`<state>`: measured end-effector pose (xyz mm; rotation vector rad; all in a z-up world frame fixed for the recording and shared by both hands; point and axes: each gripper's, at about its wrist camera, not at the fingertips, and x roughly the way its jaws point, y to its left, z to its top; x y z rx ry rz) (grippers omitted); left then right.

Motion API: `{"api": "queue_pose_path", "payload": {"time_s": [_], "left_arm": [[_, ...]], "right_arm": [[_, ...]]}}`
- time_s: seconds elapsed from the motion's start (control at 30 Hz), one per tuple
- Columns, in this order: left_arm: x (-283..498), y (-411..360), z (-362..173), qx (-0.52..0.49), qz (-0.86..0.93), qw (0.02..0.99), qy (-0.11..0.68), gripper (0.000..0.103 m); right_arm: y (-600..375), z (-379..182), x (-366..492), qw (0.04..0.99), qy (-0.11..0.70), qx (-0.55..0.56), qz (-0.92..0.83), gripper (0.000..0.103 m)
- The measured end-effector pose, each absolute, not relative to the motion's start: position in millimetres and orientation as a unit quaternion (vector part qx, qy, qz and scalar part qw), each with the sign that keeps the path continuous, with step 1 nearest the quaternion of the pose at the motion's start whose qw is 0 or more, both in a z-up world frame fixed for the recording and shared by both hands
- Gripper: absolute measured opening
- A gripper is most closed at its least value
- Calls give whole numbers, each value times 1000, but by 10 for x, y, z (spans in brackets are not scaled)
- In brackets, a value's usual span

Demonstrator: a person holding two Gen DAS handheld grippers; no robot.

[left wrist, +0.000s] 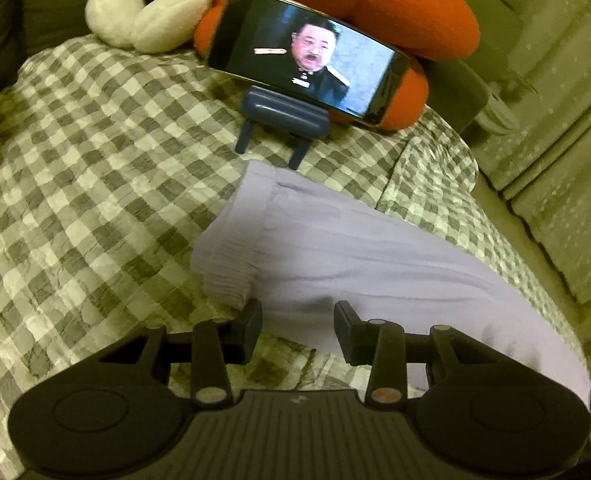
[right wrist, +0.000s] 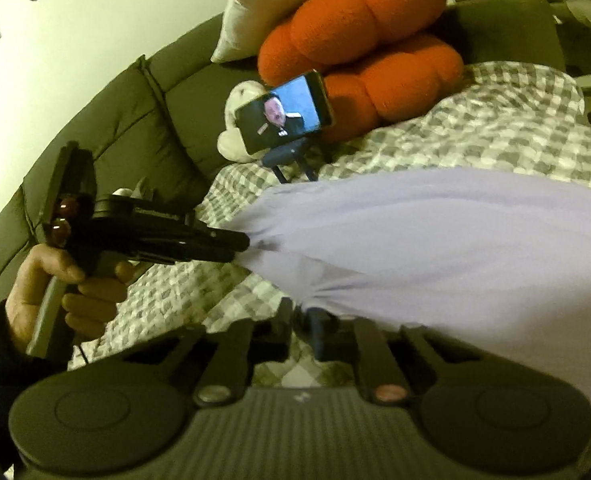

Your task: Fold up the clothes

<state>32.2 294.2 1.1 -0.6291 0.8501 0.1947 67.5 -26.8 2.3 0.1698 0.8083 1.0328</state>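
Sofa (right wrist: 135,112): carries everything; a checked blanket (left wrist: 95,140) covers its seat.
Garment (right wrist: 435,232): lavender cloth on the blanket, in front of the phone stand (left wrist: 279,120). The ribbed hem shows at its left edge in the left wrist view.
Long axis: in the right wrist view it runs from the 2 grippers at the left away to the right and out of frame. The gathered edge points at the grippers.
Orange cushion (right wrist: 375,40): at the sofa back, well clear of the cloth.
Right gripper (right wrist: 301,330): fingers drawn narrow, with the cloth puckered into them, so it is holding the garment's near edge.
Left gripper (left wrist: 297,330): held in a hand (right wrist: 55,280). Its own camera shows the fingers apart over the cloth edge, yet side-on the cloth gathers to its tip, so I cannot tell its grip.
Phone (left wrist: 307,64): playing on the stand, just beyond the garment's far corner.
Step in hand: probably 1 edge taken at 2 points, either to spread it or to carry it over.
Doing it well: keep both grippers level, the edge between them taut, and the cloth off the stand.
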Motion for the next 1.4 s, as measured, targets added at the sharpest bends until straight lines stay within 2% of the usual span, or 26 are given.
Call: {"api": "queue_pose_path", "payload": {"time_s": [0.43, 0.57, 0.63, 0.67, 0.77, 0.87, 1.07, 1.13, 1.17, 1.2, 1.3, 1.4], "left_arm": [[28, 3240, 49, -361, 124, 849, 365, 38], [-11, 3337, 7, -381, 136, 840, 360, 38], [-30, 3401, -33, -407, 143, 829, 356, 41], [-40, 3434, -54, -420, 148, 822, 353, 46], [-16, 3458, -157, -464, 136, 802, 352, 51], [47, 3404, -277, -507, 107, 776, 361, 51], [148, 3393, -332, -513, 138, 772, 349, 51], [177, 3399, -358, -511, 148, 772, 347, 46], [185, 3405, -362, -505, 156, 774, 349, 21], [189, 3414, -357, -495, 166, 776, 353, 16], [107, 3451, -290, -488, 174, 789, 331, 11], [24, 3394, -147, -443, 163, 821, 322, 10]], "right_arm": [[-355, 126, 429, 788, 385, 40, 479, 8], [-351, 60, 462, 789, 398, 40, 467, 12], [-350, 48, 454, 786, 400, 43, 469, 16], [-352, 50, 447, 785, 399, 44, 471, 18], [-370, 75, 424, 784, 399, 43, 473, 20], [-379, 80, 418, 787, 403, 43, 465, 17], [-359, 58, 402, 795, 411, 31, 445, 10], [-364, 86, 393, 799, 404, 34, 445, 9], [-367, 101, 389, 800, 401, 35, 445, 9], [-367, 116, 382, 802, 397, 36, 445, 8], [-370, 136, 357, 803, 392, 33, 448, 7], [-358, 124, 347, 798, 399, 24, 450, 7]]}}
